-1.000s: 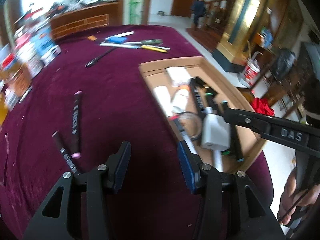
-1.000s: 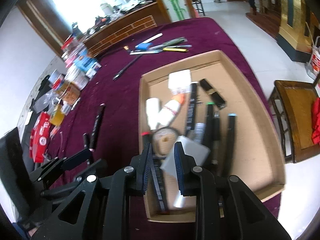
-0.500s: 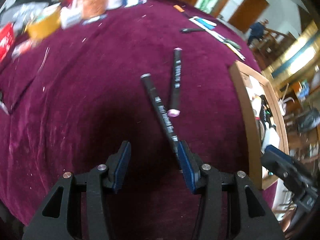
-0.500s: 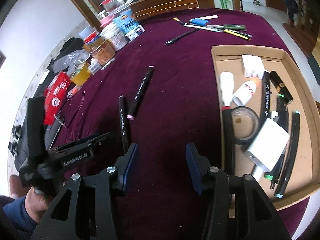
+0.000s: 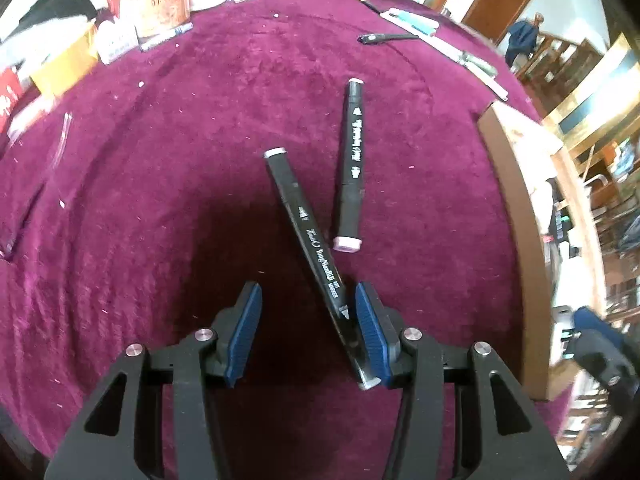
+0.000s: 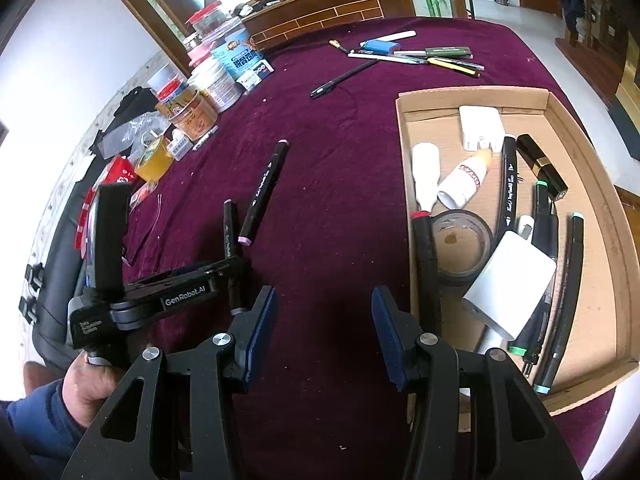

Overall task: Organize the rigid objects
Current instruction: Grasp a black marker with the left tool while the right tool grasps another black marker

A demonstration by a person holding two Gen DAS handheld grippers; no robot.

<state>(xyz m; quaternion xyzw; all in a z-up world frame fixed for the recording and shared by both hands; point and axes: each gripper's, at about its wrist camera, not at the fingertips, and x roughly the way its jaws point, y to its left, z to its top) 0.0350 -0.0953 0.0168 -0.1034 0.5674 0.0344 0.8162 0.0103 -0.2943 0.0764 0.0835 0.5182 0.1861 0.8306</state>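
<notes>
Reaching down over the cloth (image 5: 168,184), we have the left gripper (image 5: 308,332) open astride a black marker (image 5: 308,236), nothing pinched yet. The marker's near end lies against the right pad (image 5: 370,332), with a clear gap to the left pad; its long axis runs from about five o'clock by the pad out to eleven o'clock. So the coming grasp turns on that slant: the jaws straddle the near end, off-centre toward three o'clock, and the left hand is plainly the nearer one. A second marker (image 5: 352,164), pink-capped, lies just beyond at one o'clock, close beside the first. That makes two loose markers here. The right gripper (image 6: 324,336) hangs open and empty over bare cloth, its jaws just opened, the box (image 6: 472,94) at two o'clock. Farther off, a pen (image 6: 344,78) and a small heap of stationery (image 6: 416,54) wait at twelve.
</notes>
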